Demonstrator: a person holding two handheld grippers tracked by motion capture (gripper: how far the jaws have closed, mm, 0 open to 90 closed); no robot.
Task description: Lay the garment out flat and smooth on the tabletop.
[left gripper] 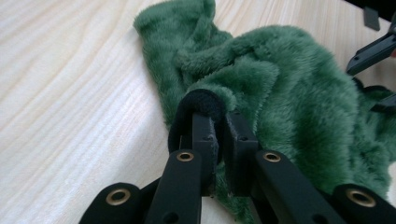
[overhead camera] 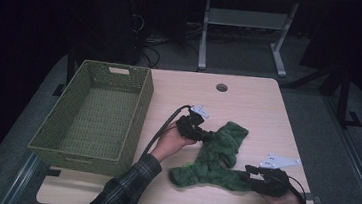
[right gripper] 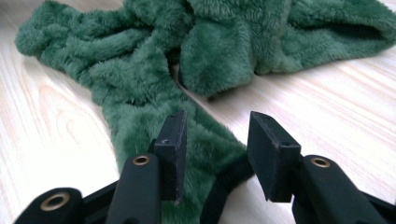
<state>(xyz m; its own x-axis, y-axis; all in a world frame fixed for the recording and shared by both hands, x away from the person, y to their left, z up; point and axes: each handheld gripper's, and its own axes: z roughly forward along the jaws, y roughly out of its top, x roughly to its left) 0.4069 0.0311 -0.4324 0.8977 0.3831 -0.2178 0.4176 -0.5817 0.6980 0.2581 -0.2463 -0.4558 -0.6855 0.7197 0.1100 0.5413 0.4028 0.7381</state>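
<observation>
Green fleece (overhead camera: 216,158) spread on counter (overhead camera: 259,102), right of basket (overhead camera: 92,118). Left tongs (left gripper: 215,128) pinched on fleece's black cuff (left gripper: 201,100). Right tongs (right gripper: 217,144) parted, straddling another end, not pressing.

Premises resemble a lab or test workspace. A pale wood-laminate rectangular tabletop (overhead camera: 249,101) has a round cable port (overhead camera: 221,88) near its far edge. Beyond stand a grey metal-framed bench (overhead camera: 246,25), loose floor cables (overhead camera: 149,46), and grey carpet (overhead camera: 253,61) in dim surroundings.
</observation>
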